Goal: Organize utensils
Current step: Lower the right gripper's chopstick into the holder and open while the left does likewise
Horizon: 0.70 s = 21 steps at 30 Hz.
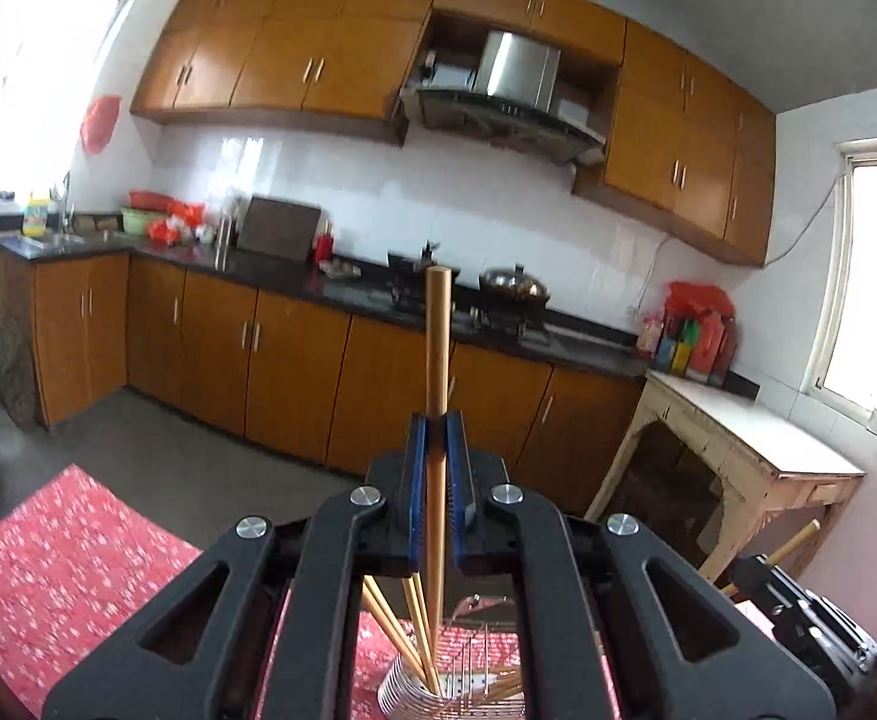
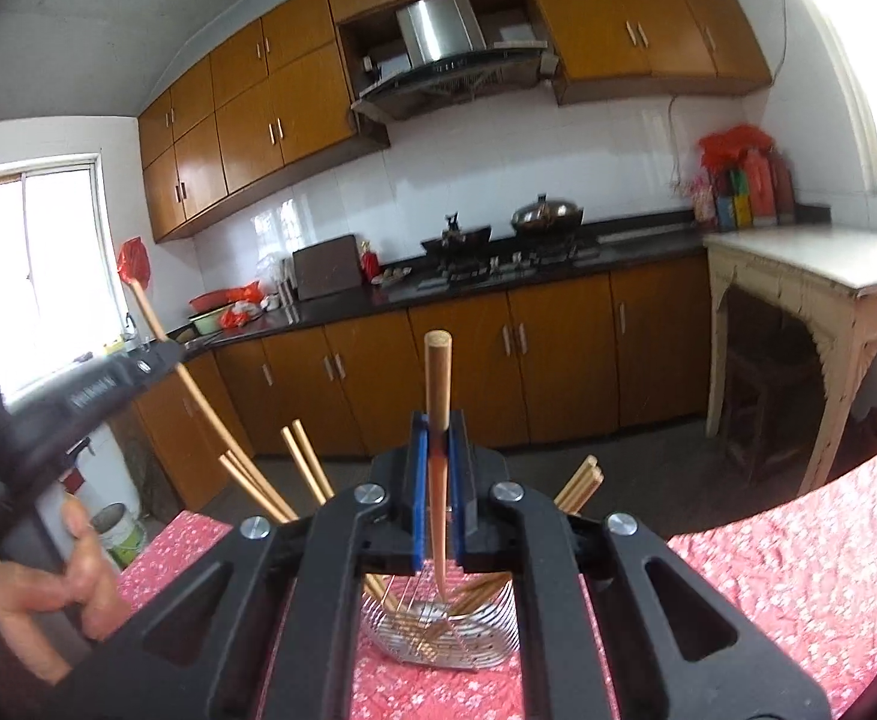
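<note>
wire basket [image 2: 438,630]: rim hidden by gripper frame | chopstick [image 1: 437,510]: lower end hidden

Wooden cabinets [image 1: 294,372], wok [image 2: 546,215], side table [image 2: 810,276]

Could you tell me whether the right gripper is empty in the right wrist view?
No, the right gripper is shut on a single wooden chopstick that stands up between its blue pads, above the wire holder.

2 grippers [image 1: 437,420] [image 2: 437,420], 2 held chopsticks [image 1: 437,348] [image 2: 438,384], 1 wire basket [image 2: 438,630] (more chopsticks inside)
</note>
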### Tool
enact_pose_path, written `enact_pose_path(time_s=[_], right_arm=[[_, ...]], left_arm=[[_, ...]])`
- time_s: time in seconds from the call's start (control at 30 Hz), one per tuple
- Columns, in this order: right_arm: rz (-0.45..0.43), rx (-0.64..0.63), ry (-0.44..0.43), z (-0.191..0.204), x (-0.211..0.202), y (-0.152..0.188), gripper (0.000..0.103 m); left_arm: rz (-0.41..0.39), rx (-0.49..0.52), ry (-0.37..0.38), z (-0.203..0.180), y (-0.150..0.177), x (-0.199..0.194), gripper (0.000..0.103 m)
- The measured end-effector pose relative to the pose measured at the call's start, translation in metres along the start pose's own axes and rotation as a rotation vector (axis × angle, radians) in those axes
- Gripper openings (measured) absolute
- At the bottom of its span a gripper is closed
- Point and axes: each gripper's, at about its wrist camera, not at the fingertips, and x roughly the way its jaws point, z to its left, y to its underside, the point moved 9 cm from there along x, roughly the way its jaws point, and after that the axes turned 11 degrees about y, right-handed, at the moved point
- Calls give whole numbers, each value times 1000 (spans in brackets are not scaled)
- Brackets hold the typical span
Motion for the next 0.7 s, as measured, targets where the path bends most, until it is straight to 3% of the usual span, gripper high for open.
enact_pose_path(time_s=[0.37, 0.53, 0.67, 0.7], right_arm=[[142, 76, -44, -12, 39, 20, 8], [187, 104, -38, -18, 57, 29, 8], [209, 104, 13, -24, 69, 37, 22], [203, 116, 17, -27, 68, 36, 26]], left_arm=[[176, -49, -9, 21, 47, 39, 7], [210, -49, -10, 27, 53, 43, 7], [244, -57, 9, 30, 57, 41, 9], [248, -57, 11, 31, 56, 38, 19]])
